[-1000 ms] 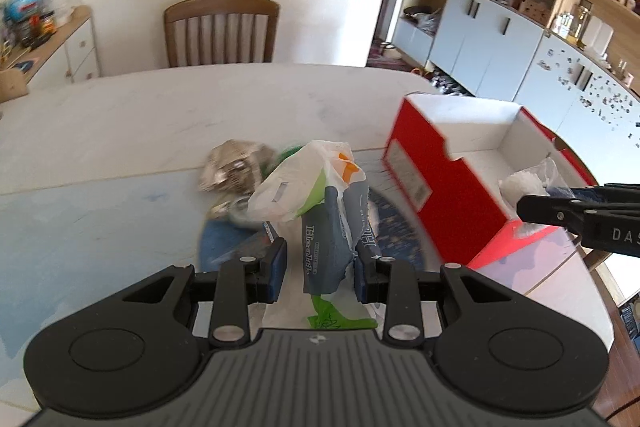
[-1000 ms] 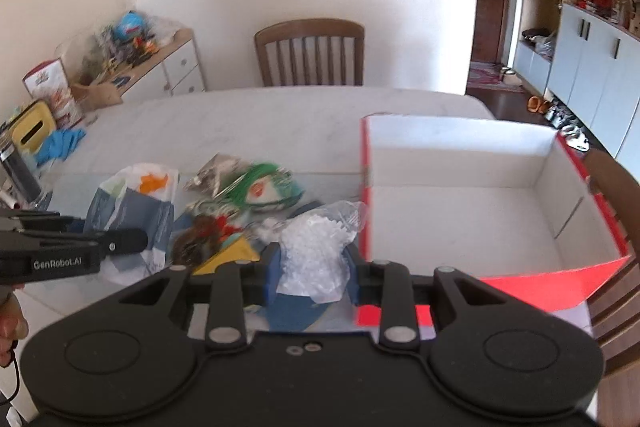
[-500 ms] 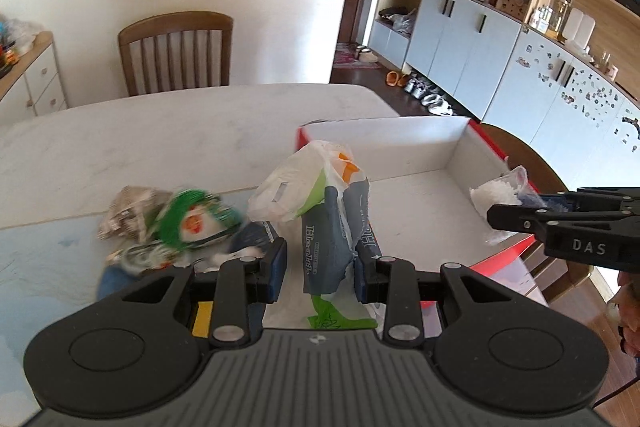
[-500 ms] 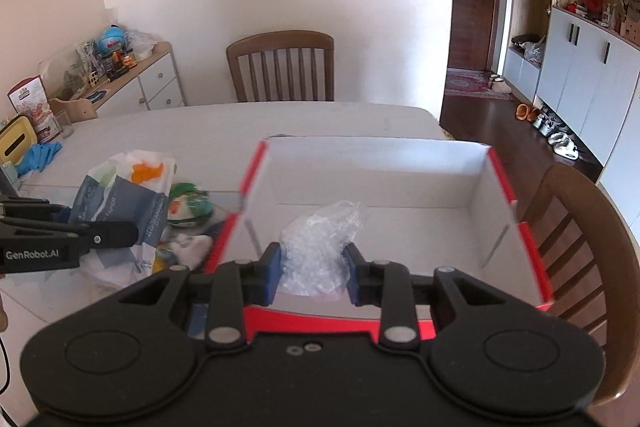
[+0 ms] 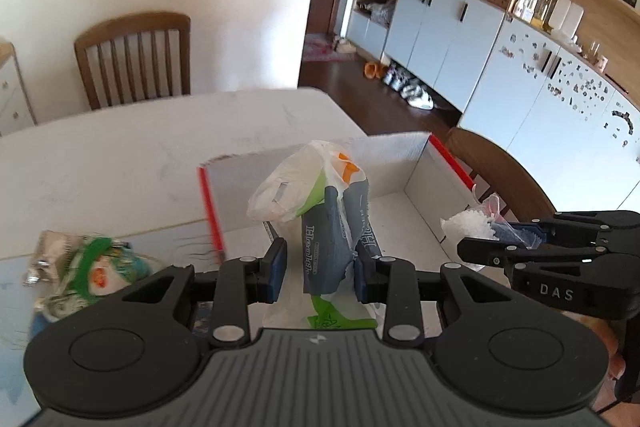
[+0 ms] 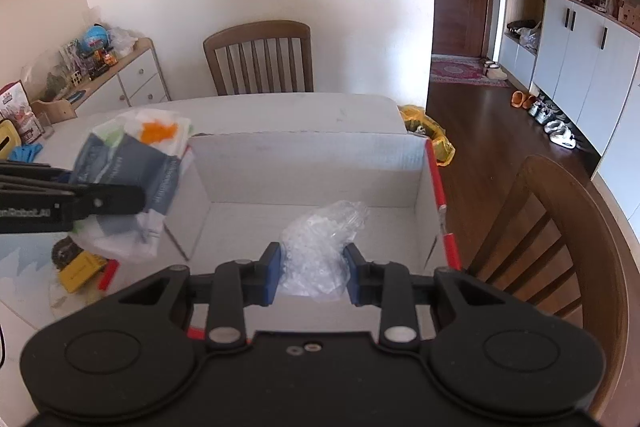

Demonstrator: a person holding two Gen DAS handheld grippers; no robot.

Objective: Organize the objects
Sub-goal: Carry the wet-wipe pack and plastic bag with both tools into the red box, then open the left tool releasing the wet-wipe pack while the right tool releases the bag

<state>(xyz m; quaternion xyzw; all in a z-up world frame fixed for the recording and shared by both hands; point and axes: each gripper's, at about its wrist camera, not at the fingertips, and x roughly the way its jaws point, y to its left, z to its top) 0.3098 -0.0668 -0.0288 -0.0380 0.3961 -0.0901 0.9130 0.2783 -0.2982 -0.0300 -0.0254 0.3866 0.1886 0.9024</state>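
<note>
My left gripper (image 5: 318, 273) is shut on a white, grey and green plastic bag (image 5: 316, 203) and holds it in front of the open red box (image 5: 416, 183). In the right wrist view the same bag (image 6: 132, 163) hangs at the box's left wall, above the table. My right gripper (image 6: 312, 273) is shut on a clear bag of white pellets (image 6: 320, 247) and holds it over the white inside of the box (image 6: 304, 171). From the left wrist view, the right gripper (image 5: 480, 247) and its pellet bag (image 5: 470, 225) show at the box's right side.
Loose items lie on the table left of the box: a green and white packet (image 5: 100, 267) and a yellow block (image 6: 80, 271). Wooden chairs stand at the table's far side (image 6: 260, 57) and right of the box (image 6: 560, 227). A sideboard (image 6: 100, 75) lines the left wall.
Both grippers have swept right with their bags, from over the pile of loose items to the red box. The pellet bag now hangs over the box's inside.
</note>
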